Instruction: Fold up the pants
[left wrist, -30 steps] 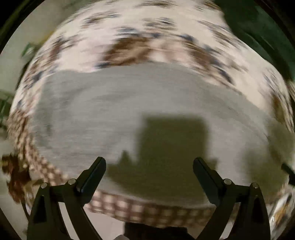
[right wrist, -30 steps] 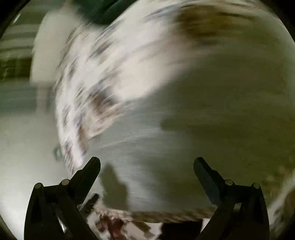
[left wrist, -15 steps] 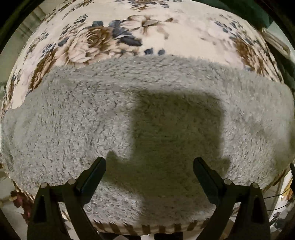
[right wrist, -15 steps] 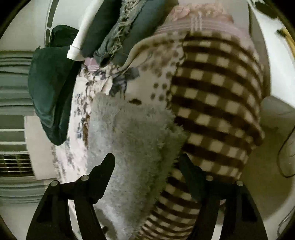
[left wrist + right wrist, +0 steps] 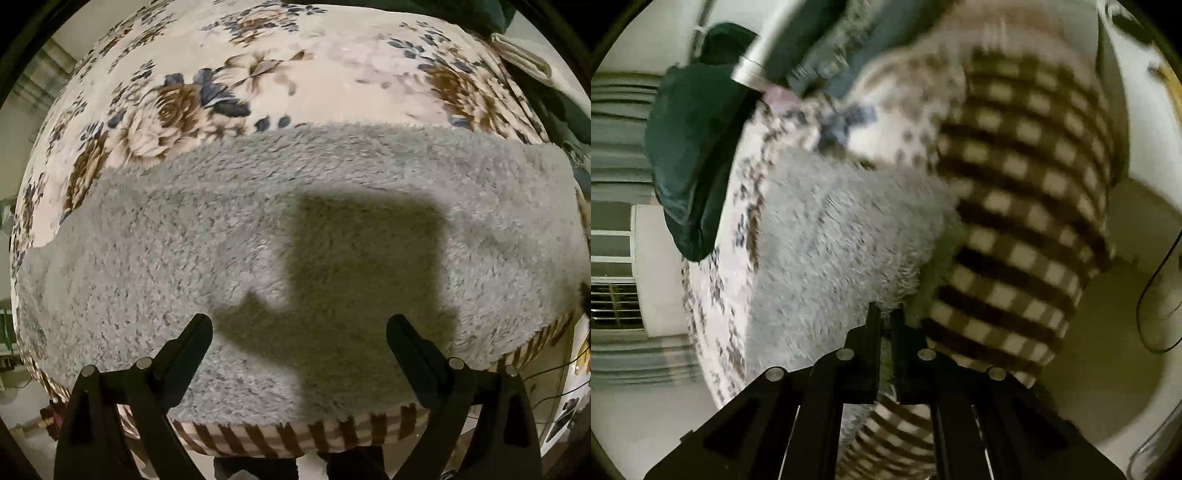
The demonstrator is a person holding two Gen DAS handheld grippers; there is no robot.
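The grey fleece pants (image 5: pixel 258 236) lie spread flat across a floral bedcover (image 5: pixel 295 74), reaching the bed's near edge. My left gripper (image 5: pixel 299 332) hovers open above their near part, holding nothing; its shadow falls on the fleece. In the right wrist view the pants (image 5: pixel 831 236) show as a grey strip along the bed edge. My right gripper (image 5: pixel 885 314) is shut on the edge of the pants, with grey fleece pinched between the fingers.
A brown checked blanket (image 5: pixel 1015 206) hangs down the bed's side, also seen in the left wrist view (image 5: pixel 295 435). Dark green cloth (image 5: pixel 690 158) and a pile of clothes (image 5: pixel 827 40) lie at the far end. Pale floor (image 5: pixel 1108 350) lies beside the bed.
My right gripper swung to the bed's edge and closed on the pants' edge; half a second ago it was open. My left gripper stayed open and drew slightly nearer the fleece.
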